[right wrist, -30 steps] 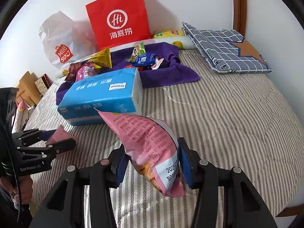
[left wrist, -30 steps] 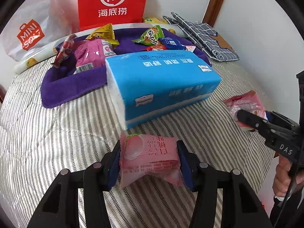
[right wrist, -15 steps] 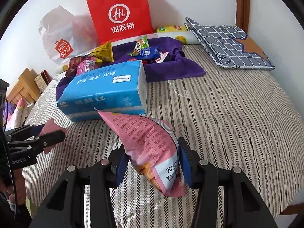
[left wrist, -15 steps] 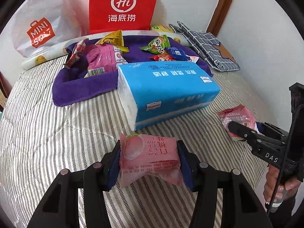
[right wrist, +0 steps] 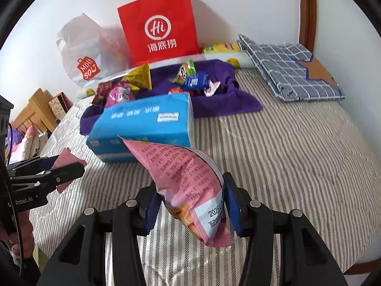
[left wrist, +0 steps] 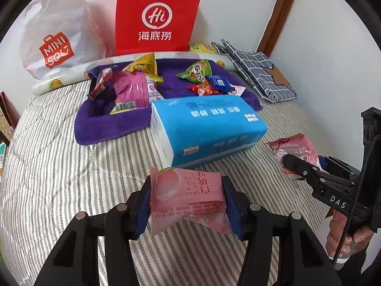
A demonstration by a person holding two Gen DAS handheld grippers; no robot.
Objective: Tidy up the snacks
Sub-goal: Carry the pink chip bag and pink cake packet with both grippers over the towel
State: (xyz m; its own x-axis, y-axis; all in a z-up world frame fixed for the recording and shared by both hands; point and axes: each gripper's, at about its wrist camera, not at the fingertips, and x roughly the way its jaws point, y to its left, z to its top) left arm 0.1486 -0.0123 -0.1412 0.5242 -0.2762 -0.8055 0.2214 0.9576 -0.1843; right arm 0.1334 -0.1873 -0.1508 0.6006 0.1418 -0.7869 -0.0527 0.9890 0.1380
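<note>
Both claws loaded, left claw (left wrist: pixel 187 201) gripping the peach snack packet (left wrist: pixel 188 199), right claw (right wrist: pixel 190 201) clamping the pink chip bag (right wrist: pixel 190 190), next carrying each to the snack pile on the purple towel (left wrist: pixel 112 124)

Count, both wrist views:

- Tools: 2. Left tool (left wrist: pixel 187 201); right tool (right wrist: pixel 190 202).
- Snack packets clamped in tools: 2. One pink peach packet (left wrist: pixel 187 197) in the left tool, one pink chip bag (right wrist: pixel 188 186) in the right tool.
- Snack packets on the purple towel (left wrist: pixel 114 121): at least 7 seen: magenta bag (left wrist: pixel 133 90), yellow bag (left wrist: pixel 144 65), green packet (left wrist: pixel 196 72), blue packet (left wrist: pixel 219 83), red packet (left wrist: pixel 204 90), red stick packet (left wrist: pixel 100 84), small white-pink packet (left wrist: pixel 237 90). Overlaps make an exact count uncertain.
- Blue tissue packs (left wrist: pixel 207 126): 1.
- Carrier bags against the wall: 2. One red paper bag (left wrist: pixel 157 19), one white plastic bag (left wrist: pixel 54 38).
- Folded checked cloths (right wrist: pixel 288 69): 1.
- Beds (right wrist: pixel 285 147): 1.
</note>
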